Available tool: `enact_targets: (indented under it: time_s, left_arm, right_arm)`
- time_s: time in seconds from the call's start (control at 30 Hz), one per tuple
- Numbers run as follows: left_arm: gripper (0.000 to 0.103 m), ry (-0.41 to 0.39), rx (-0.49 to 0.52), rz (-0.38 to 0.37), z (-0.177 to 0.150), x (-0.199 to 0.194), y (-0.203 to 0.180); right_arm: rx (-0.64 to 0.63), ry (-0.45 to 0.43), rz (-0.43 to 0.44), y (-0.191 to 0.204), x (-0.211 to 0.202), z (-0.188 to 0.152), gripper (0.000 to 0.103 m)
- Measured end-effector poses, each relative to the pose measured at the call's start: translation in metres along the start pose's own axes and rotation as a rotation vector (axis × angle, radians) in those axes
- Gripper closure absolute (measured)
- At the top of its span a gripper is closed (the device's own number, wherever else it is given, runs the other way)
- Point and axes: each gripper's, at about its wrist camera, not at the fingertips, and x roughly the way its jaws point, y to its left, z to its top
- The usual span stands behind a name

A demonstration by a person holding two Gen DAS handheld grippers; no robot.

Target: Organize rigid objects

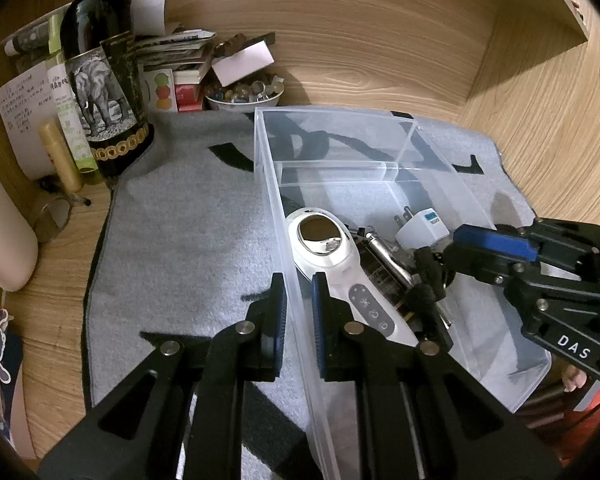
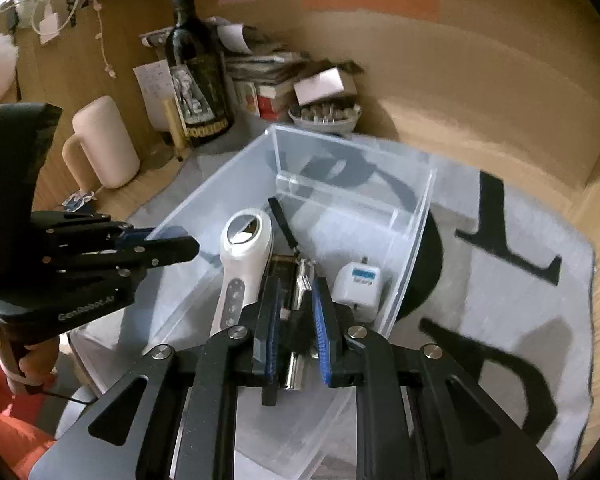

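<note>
A clear plastic bin [image 1: 272, 184] [image 2: 220, 184] stands on a grey mat. Inside lie a white handheld device [image 1: 328, 256] [image 2: 244, 248], a white plug adapter [image 1: 422, 230] [image 2: 358, 280], a metal cylinder [image 1: 384, 252] [image 2: 304, 280] and a black strap item [image 1: 428, 280] [image 2: 296, 328]. My left gripper [image 1: 299, 292] [image 2: 180, 240] straddles the bin's left wall, its jaws nearly closed on it. My right gripper [image 2: 296, 300] [image 1: 452, 248] is low inside the bin, its jaws narrow around the black strap item.
A dark wine bottle [image 1: 100, 80] [image 2: 198, 76], a stack of papers and boxes [image 1: 180, 64], a bowl of small items [image 1: 242, 94] [image 2: 324, 116] and a pink mug [image 2: 104, 144] stand at the back left. Wooden walls enclose the back and right.
</note>
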Motion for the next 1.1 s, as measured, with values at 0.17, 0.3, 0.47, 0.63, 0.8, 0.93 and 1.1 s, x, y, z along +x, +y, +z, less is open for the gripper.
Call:
enact_targets:
  time_s: [0.17,0.3,0.47,0.63,0.8,0.93,1.1]
  left_arm:
    - [0.091,-0.033,0.014,0.022,0.002,-0.011,-0.003]
    - [0.071,-0.080,0.006,0.032,0.005,-0.027,-0.002]
    - [0.049,-0.200,0.058,0.073,0.005,-0.060,-0.017]
    - [0.026,-0.323,0.086,0.078,0.004,-0.092,-0.034]
    - [0.010,-0.447,0.096,0.085,-0.004,-0.121,-0.048]
    - [0.003,-0.526,0.107,0.090,-0.012,-0.138,-0.057]
    - [0.001,-0.568,0.107,0.069,-0.020,-0.151,-0.066]
  right_arm:
    - [0.018,-0.048,-0.016,-0.005,-0.020,0.001,0.075]
    - [0.019,-0.128,-0.074,-0.008,-0.048,0.000,0.058]
    - [0.030,-0.226,-0.121,-0.011,-0.081,-0.001,0.037]
    - [0.055,-0.325,-0.161,-0.012,-0.114,-0.007,0.019]
    - [0.079,-0.398,-0.194,-0.011,-0.139,-0.016,0.005]
    - [0.097,-0.461,-0.217,-0.009,-0.156,-0.025,0.000]
    - [0.108,-0.483,-0.218,-0.006,-0.165,-0.033,0.000]
